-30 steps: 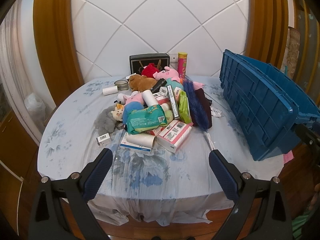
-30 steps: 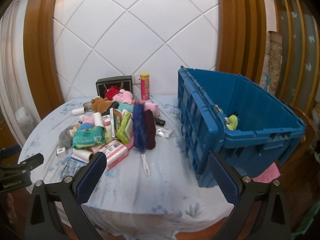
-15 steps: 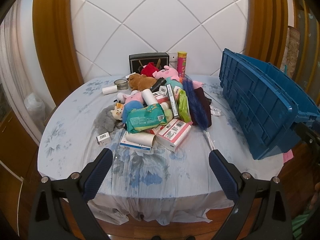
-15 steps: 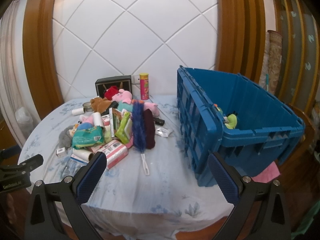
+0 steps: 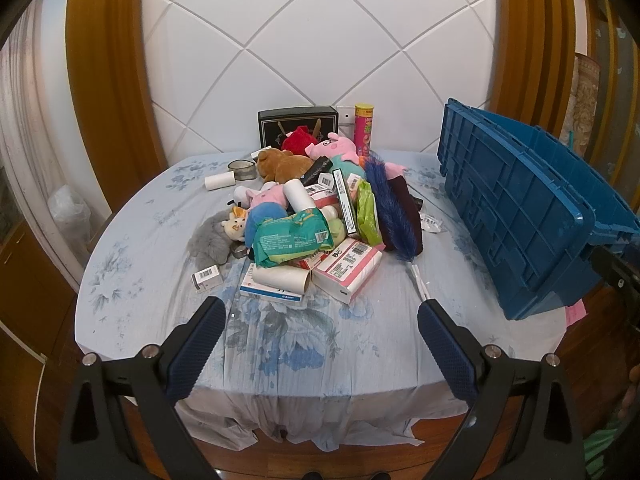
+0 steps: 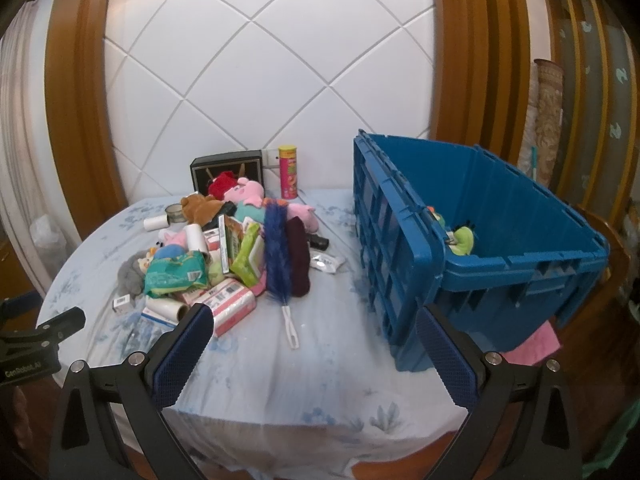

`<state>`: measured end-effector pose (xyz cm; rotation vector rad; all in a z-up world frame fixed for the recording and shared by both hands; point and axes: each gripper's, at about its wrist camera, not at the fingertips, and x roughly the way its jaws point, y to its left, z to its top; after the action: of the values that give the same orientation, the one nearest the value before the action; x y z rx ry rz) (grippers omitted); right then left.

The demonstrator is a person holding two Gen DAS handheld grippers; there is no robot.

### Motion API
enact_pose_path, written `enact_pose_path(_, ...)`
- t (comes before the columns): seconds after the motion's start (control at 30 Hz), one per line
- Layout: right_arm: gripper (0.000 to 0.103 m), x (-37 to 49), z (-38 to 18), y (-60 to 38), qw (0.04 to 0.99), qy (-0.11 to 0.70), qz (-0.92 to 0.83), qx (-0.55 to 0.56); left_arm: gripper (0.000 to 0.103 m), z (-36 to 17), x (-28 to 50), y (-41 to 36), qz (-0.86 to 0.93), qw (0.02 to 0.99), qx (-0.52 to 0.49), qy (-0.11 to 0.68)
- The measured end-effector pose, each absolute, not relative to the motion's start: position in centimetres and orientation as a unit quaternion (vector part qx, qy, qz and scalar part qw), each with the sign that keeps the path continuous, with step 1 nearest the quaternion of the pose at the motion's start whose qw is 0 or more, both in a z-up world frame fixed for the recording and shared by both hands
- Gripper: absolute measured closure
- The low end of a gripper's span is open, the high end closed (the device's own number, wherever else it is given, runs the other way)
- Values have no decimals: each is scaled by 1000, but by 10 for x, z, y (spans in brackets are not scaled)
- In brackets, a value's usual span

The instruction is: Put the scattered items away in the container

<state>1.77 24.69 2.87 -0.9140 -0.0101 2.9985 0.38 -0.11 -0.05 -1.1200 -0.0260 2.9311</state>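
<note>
A heap of scattered items [image 5: 316, 216] lies mid-table: plush toys, a green wipes pack [image 5: 292, 240], a pink-white box [image 5: 346, 270], paper rolls, and a blue feather duster [image 5: 390, 208]; the heap also shows in the right wrist view [image 6: 224, 256]. The blue crate [image 6: 480, 248] stands at the table's right, also in the left wrist view [image 5: 516, 204], with a green toy [image 6: 464, 240] inside. My left gripper [image 5: 322, 322] is open and empty above the table's near edge. My right gripper [image 6: 310, 328] is open and empty, in front of the crate's near corner.
A black box [image 5: 298, 126] and a pink-yellow can [image 5: 364, 126] stand at the back by the white padded wall. A small barcode box [image 5: 206, 278] lies left of the heap. A pink cloth [image 6: 536, 340] lies under the crate. The left gripper's body shows at left [image 6: 36, 344].
Almost nothing has moved. Both views shift very slightly; both grippers stay open and empty.
</note>
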Motion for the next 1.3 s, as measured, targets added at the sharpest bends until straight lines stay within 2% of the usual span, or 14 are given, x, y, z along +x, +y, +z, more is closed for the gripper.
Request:
enact_pose_path(0.93, 0, 9, 23, 247, -7, -4, 954, -298, 5, -1, 4, -2, 934, -4, -358, -12)
enact_pose_path(1.3, 0, -23, -5, 248, -74, 28, 950, -301, 5, -34, -8, -34, 918, -68, -390, -34)
